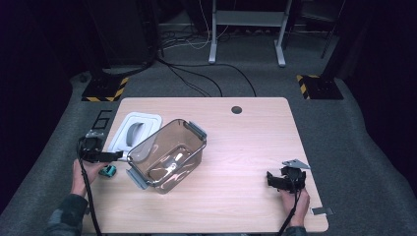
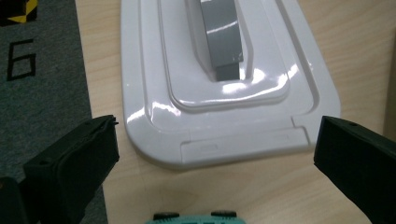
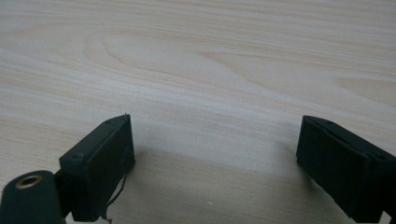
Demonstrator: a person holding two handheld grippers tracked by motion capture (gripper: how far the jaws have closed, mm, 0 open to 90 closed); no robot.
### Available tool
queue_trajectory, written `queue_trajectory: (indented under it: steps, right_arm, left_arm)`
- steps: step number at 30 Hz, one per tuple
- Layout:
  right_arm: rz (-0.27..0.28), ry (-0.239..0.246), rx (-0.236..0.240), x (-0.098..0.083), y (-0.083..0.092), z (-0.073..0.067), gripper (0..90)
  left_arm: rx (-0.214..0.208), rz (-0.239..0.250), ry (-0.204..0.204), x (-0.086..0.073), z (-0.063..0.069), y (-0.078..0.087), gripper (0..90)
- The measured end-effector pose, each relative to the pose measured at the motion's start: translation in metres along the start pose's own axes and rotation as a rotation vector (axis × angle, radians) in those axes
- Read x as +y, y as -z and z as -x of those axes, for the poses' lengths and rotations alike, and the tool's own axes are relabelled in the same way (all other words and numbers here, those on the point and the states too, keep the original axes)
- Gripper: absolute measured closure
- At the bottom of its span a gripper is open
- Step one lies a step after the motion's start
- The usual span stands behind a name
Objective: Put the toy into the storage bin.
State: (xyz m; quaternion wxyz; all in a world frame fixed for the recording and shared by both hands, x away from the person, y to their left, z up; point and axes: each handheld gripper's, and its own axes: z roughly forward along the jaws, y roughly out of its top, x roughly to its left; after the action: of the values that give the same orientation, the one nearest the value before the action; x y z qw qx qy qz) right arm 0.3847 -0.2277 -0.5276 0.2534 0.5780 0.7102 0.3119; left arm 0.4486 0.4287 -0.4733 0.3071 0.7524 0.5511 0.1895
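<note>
A clear plastic bin (image 1: 167, 155) with grey latches stands left of the table's middle. Its white lid (image 1: 135, 130) with a grey handle lies flat behind it at the left edge; the lid (image 2: 224, 88) fills much of the left gripper view. My left gripper (image 1: 117, 155) is open just in front of the lid, nothing between its jaws (image 2: 215, 163). A small teal toy car (image 1: 108, 171) lies on the table under that gripper, its top edge (image 2: 196, 218) showing. My right gripper (image 1: 271, 178) rests open over bare wood (image 3: 215, 154) at the right.
The wooden table (image 1: 246, 142) has a dark round cable hole (image 1: 236, 109) near its far edge. A small grey tag (image 1: 322, 211) lies at the front right corner. Grey carpet, cables and stand legs lie beyond the table.
</note>
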Motion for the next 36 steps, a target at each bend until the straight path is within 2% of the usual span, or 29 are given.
queue_trajectory:
  steps: [4, 6, 9, 15, 25, 29, 31, 36]
  right_arm:
    - [0.001, 0.000, 0.001, 0.000, 0.000, 0.000, 10.4]
    - [0.001, 0.000, 0.001, 0.000, 0.000, 0.000, 10.4]
    - [0.001, 0.000, 0.001, 0.000, 0.000, 0.000, 10.4]
    - [0.001, 0.000, 0.001, 0.000, 0.000, 0.000, 10.4]
    - [0.001, 0.000, 0.001, 0.000, 0.000, 0.000, 10.4]
    - [0.000, 0.000, 0.001, 0.000, 0.000, 0.000, 10.4]
    - [0.000, 0.000, 0.001, 0.000, 0.000, 0.000, 10.4]
    - [0.000, 0.001, 0.000, 0.000, 0.000, 0.000, 10.4]
  left_arm:
    - [0.002, -0.006, -0.020, -0.012, 0.003, 0.002, 0.0]
    - [0.009, -0.017, -0.035, -0.018, 0.004, 0.001, 0.0]
    - [0.030, -0.006, -0.040, -0.028, 0.005, 0.001, 0.0]
    - [0.017, -0.010, -0.031, -0.044, 0.002, -0.003, 0.0]
    - [0.026, -0.029, 0.002, -0.057, 0.000, -0.006, 0.0]
    - [0.023, -0.039, 0.011, -0.062, 0.000, -0.008, 0.0]
    - [0.031, -0.030, 0.005, -0.064, 0.001, -0.008, 0.2]
    - [0.056, -0.004, 0.004, -0.068, 0.003, -0.004, 9.4]
